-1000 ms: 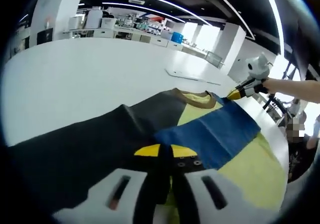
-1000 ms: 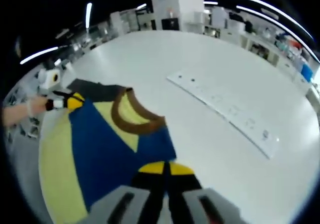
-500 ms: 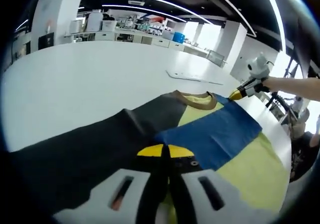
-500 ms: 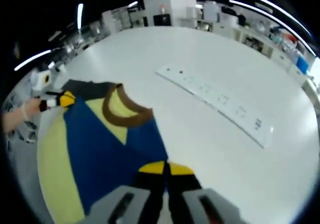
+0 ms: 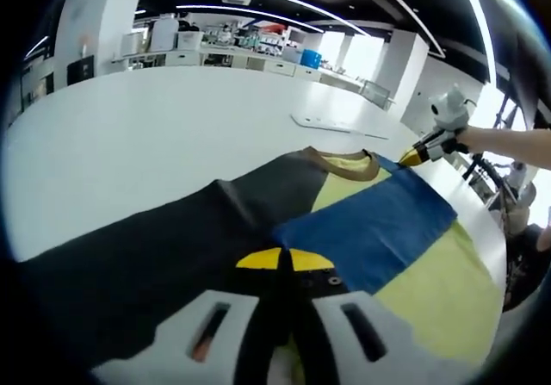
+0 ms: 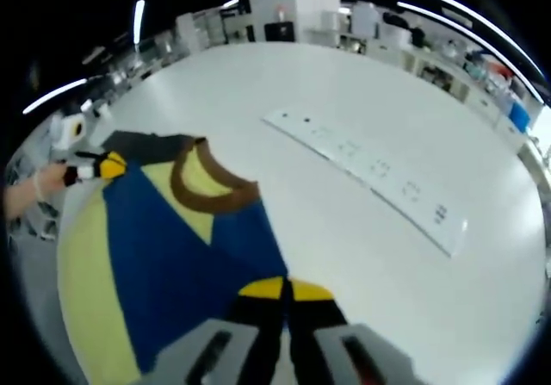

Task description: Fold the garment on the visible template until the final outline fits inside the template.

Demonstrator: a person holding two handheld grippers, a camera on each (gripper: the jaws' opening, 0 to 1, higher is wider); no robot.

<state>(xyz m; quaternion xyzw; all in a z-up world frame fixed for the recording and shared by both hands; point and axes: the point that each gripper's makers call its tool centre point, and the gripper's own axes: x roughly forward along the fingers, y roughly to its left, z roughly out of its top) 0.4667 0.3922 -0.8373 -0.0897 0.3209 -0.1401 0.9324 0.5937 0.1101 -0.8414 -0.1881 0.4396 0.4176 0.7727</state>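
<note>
The garment point(image 5: 362, 230) lies flat on a large white counter point(image 5: 155, 135), with a dark panel on one side, a blue folded part in the middle and a yellow part beside it. Its brown collar point(image 6: 207, 187) points toward the open middle of the counter. In the left gripper view, the left gripper point(image 5: 281, 264) has its yellow tips pressed together on the dark and blue cloth at the near edge. In the right gripper view, the right gripper point(image 6: 284, 292) is also closed and pinches the blue edge of the garment. A long white strip point(image 6: 370, 174) with small marks rests on the counter, apart from the garment, past the collar. The room behind is a wide workshop with white pillars, long light lines on a dark ceiling, and shelves with boxes and devices along the far wall.
</note>
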